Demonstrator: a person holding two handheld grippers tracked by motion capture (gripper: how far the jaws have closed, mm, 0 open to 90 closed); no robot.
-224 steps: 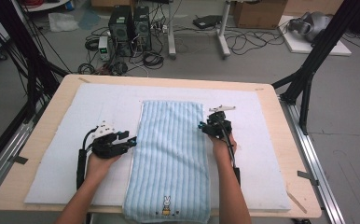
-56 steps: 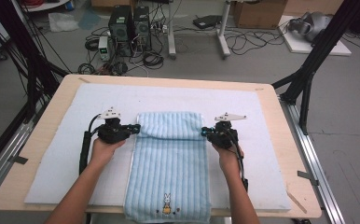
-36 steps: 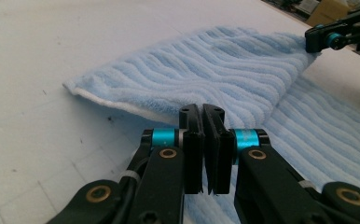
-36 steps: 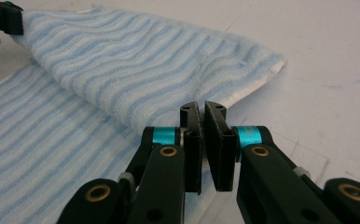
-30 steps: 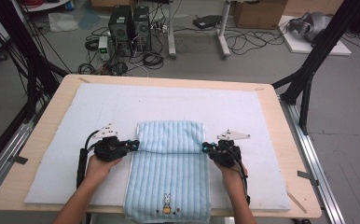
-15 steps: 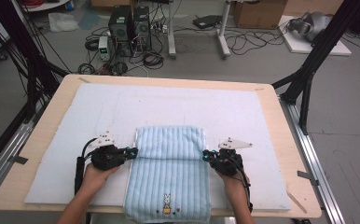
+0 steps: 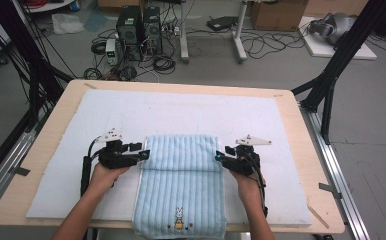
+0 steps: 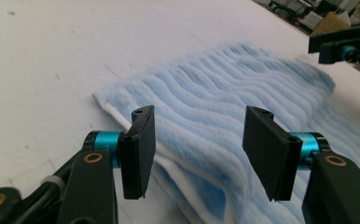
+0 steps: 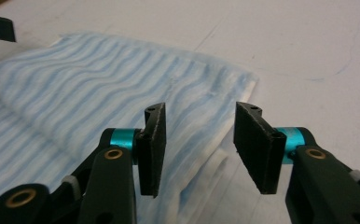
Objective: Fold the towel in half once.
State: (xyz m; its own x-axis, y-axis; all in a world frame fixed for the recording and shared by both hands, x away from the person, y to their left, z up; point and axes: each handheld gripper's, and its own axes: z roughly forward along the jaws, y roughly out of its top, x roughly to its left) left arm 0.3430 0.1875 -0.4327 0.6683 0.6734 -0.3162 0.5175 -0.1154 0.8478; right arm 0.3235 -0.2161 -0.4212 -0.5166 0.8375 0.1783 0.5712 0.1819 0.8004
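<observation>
A light blue striped towel (image 7: 181,172) with a small rabbit emblem (image 7: 177,220) lies on the white mat (image 7: 181,112), its far part folded back over itself. My left gripper (image 7: 142,153) stands at the fold's left edge and my right gripper (image 7: 220,159) at its right edge. In the left gripper view the left gripper (image 8: 197,140) is open, its jaws just opened, with the towel (image 8: 225,93) lying below and beyond the gap, not pressed. The right gripper (image 9: 199,140) is likewise open, its jaws just opened, over the towel's (image 9: 99,84) folded corner.
The mat covers most of a wooden table (image 7: 311,150). Black frame posts (image 7: 331,85) stand at both sides. Computers (image 7: 138,25) and cables lie on the floor beyond the far edge. The towel's near end hangs at the table's front edge.
Both grippers drew the towel's far end toward the person, folding it over. Since half a second ago both jaws have opened and let go of the folded edge.
</observation>
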